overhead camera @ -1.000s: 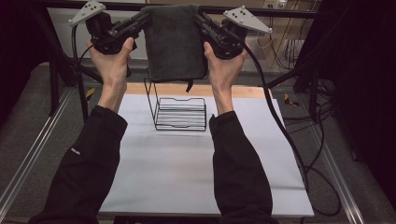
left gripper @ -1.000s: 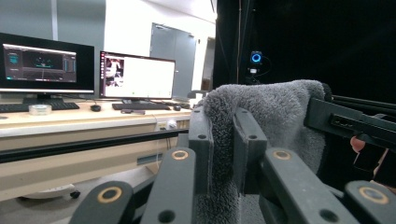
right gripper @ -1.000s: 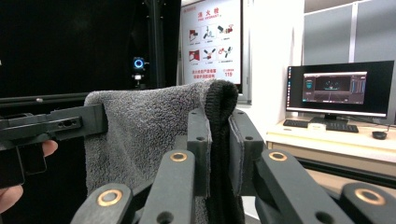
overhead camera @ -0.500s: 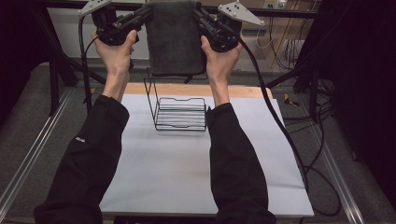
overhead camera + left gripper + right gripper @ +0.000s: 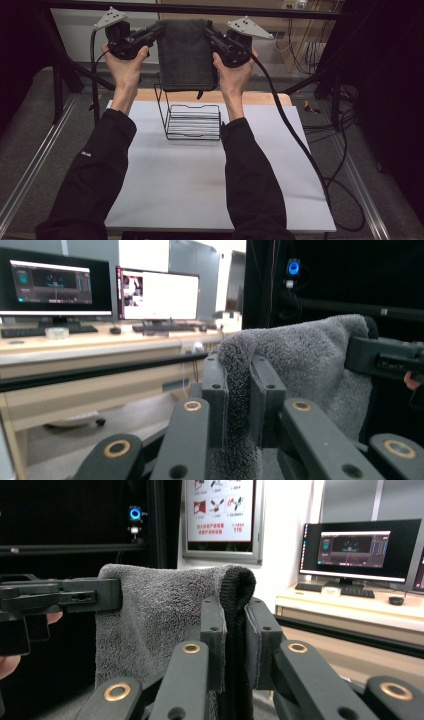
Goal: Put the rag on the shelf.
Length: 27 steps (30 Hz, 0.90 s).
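A dark grey folded towel [image 5: 186,55] hangs in the air above the far end of the table, held by its two top corners. My left gripper [image 5: 159,29] is shut on the towel's top left corner; in the left gripper view the towel [image 5: 305,360] is pinched between the black jaws of this gripper [image 5: 239,375]. My right gripper [image 5: 208,33] is shut on the top right corner, and the right gripper view shows the towel [image 5: 160,610] clamped in its jaws [image 5: 234,617]. A black wire rack [image 5: 193,120] stands on the white table [image 5: 200,185] just below the towel.
A strip of wooden board [image 5: 260,97] lies along the table's far edge. Black cables [image 5: 300,150] trail off the right side. Metal frame rails [image 5: 35,165] run along both sides. Desks with monitors [image 5: 155,295] stand beyond the table.
Both grippers have lowered a little with the towel and the towel's lower edge now hangs closer to the wire rack.
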Available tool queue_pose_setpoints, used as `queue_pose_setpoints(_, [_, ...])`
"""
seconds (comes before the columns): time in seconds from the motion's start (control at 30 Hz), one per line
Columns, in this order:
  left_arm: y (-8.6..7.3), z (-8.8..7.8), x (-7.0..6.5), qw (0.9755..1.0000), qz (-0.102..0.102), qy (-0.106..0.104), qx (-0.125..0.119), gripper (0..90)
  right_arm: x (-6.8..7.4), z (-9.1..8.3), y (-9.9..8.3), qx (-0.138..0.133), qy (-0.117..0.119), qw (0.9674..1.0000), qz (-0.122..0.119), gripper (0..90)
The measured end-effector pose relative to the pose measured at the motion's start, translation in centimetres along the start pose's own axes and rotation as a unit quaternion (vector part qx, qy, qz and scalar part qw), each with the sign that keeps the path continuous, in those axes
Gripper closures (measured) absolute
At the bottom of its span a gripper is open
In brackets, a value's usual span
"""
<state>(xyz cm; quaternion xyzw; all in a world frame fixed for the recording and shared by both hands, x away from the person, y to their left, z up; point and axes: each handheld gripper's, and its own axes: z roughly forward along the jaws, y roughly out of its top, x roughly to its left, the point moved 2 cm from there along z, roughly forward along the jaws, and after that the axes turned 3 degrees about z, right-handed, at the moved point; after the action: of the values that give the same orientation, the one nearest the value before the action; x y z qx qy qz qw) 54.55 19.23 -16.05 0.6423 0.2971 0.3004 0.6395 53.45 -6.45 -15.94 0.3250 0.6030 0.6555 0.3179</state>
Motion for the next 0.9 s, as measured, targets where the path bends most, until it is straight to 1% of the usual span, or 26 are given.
queue_pose_setpoints(0.13, [-1.1,-0.2,-0.1,0.9999,0.001,-0.006,0.01,79.4,0.2,-0.3,-1.2,0.012,0.004,0.9999,0.006,81.0])
queue_pose_setpoints(0.3, [-2.5,-1.0,-0.4,0.9996,0.002,-0.024,0.012,79.4,0.2,-1.0,-2.7,0.02,0.011,0.9996,0.014,81.0])
queue_pose_setpoints(0.43, [-3.4,-1.7,-0.8,0.9993,0.005,-0.033,0.015,79.4,0.4,-1.7,-3.6,0.027,0.018,0.9994,0.012,81.0])
queue_pose_setpoints(0.53, [-3.7,-2.2,-1.1,0.999,0.009,-0.04,0.02,79.4,0.5,-2.2,-4.1,0.031,0.023,0.9991,0.014,81.0])
queue_pose_setpoints(0.57, [-3.8,-2.3,-1.1,0.9987,0.013,-0.042,0.025,79.4,0.5,-2.3,-4.2,0.032,0.025,0.9991,0.014,81.0])
queue_pose_setpoints(0.67, [-4.0,-2.8,-1.4,0.9985,0.019,-0.045,0.026,79.4,0.7,-2.7,-4.4,0.033,0.028,0.999,0.011,81.0])
queue_pose_setpoints(0.77, [-4.3,-3.2,-1.6,0.9982,0.018,-0.05,0.028,79.4,0.9,-3.1,-4.5,0.034,0.034,0.9988,0.009,80.9])
queue_pose_setpoints(0.9, [-4.9,-3.9,-1.8,0.9973,0.022,-0.06,0.035,79.2,1.2,-3.8,-4.9,0.04,0.042,0.9983,0.004,80.9])
